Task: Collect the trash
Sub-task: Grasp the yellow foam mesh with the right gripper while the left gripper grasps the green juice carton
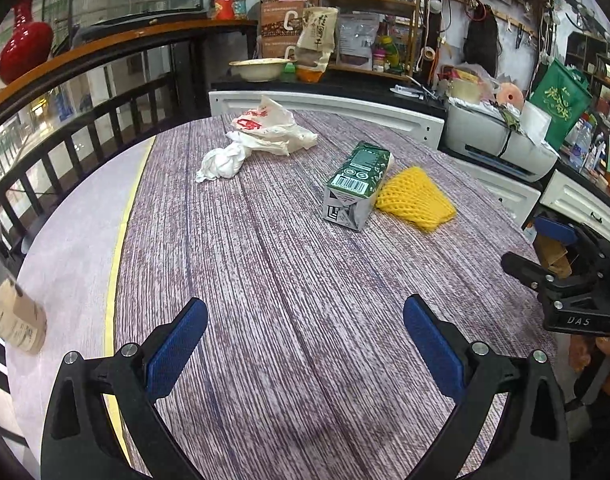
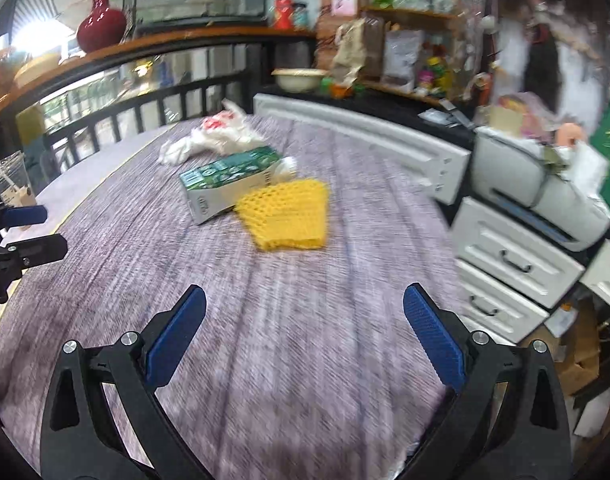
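Note:
A green and white drink carton (image 1: 355, 186) (image 2: 229, 182) lies on its side mid-table. A yellow foam net (image 1: 417, 200) (image 2: 291, 216) rests against its right side. Farther back lie a crumpled white tissue (image 1: 223, 164) (image 2: 177, 152) and a white plastic bag with red print (image 1: 271, 126) (image 2: 225, 128). My left gripper (image 1: 305, 344) hovers open over the near table, nothing between its blue pads. My right gripper (image 2: 305, 340) is open too, well short of the net; its view is blurred. Each gripper shows at the other view's edge: the right gripper (image 1: 565, 264), the left gripper (image 2: 21, 236).
The table (image 1: 265, 280) has a purple-grey striped cloth. A plastic cup with a straw (image 2: 11, 184) stands at its left edge. White drawers (image 2: 513, 264) and a printer (image 1: 501, 140) crowd the right side. A black railing (image 1: 85, 120) and cluttered shelves stand behind.

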Demonstrator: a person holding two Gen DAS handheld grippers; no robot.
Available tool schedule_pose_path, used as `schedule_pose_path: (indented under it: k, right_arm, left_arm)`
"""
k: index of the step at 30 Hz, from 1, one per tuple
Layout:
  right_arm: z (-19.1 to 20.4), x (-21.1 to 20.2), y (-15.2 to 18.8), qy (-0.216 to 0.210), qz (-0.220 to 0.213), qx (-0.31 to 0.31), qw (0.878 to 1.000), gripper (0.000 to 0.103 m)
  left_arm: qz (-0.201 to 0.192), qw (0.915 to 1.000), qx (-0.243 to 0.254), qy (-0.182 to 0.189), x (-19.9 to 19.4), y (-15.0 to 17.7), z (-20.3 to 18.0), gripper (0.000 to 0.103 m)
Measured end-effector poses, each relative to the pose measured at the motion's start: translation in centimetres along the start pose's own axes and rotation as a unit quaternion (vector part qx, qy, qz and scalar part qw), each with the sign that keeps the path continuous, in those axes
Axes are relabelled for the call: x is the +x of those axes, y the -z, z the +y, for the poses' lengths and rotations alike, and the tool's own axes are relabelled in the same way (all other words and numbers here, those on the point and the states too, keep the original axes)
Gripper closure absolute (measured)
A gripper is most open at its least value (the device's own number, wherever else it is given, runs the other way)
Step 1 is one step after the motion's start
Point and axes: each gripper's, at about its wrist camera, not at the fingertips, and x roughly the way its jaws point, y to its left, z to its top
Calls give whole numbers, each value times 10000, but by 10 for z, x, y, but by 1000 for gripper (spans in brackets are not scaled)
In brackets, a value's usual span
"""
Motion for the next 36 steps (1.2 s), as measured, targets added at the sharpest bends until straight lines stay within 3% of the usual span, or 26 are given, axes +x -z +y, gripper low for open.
schedule_pose_path:
  k: [11, 14, 16, 17, 18, 20, 26, 33, 35, 36]
  right_arm:
    - [-4, 106, -56, -332, 1057, 4, 9938, 6]
    - [-4, 124, -61, -151, 1264, -77, 9918, 9]
    - [-4, 128, -62, -180, 1299, -200, 9912, 24]
    - [-4, 125, -63, -175, 1214, -278, 9921, 41]
    - [-4, 124, -63, -232, 1188, -297, 9922, 66]
    - [-10, 118, -63, -404, 1180, -162, 9921, 78]
    - [-26, 86, -55, -342, 835, -44, 9959, 82]
    - [-50, 44, -38, -357, 617, 192, 9973, 82]
    - [-55, 35, -32, -392, 577, 258, 9972, 82]
    - [-56, 31, -29, -390, 565, 285, 9972, 82]
  left_arm:
    - [233, 9990, 361, -83, 40, -28, -9, 6]
    - [342, 9986, 389, -76, 51, -33, -10, 6]
    - [393, 9981, 465, -131, 58, -36, -11, 6]
    - [400, 9978, 504, -158, 61, -39, -13, 6]
    - [407, 9976, 524, -177, 64, -42, -14, 6]
    - [447, 9972, 562, -208, 71, -48, -17, 6]
    - [403, 9957, 808, -202, 96, -74, -34, 6]
    - [860, 9876, 1301, -162, 151, -104, -60, 6]
    - [1028, 9861, 1306, -90, 163, -108, -64, 9]
    - [1051, 9855, 1324, -127, 167, -110, -66, 16]
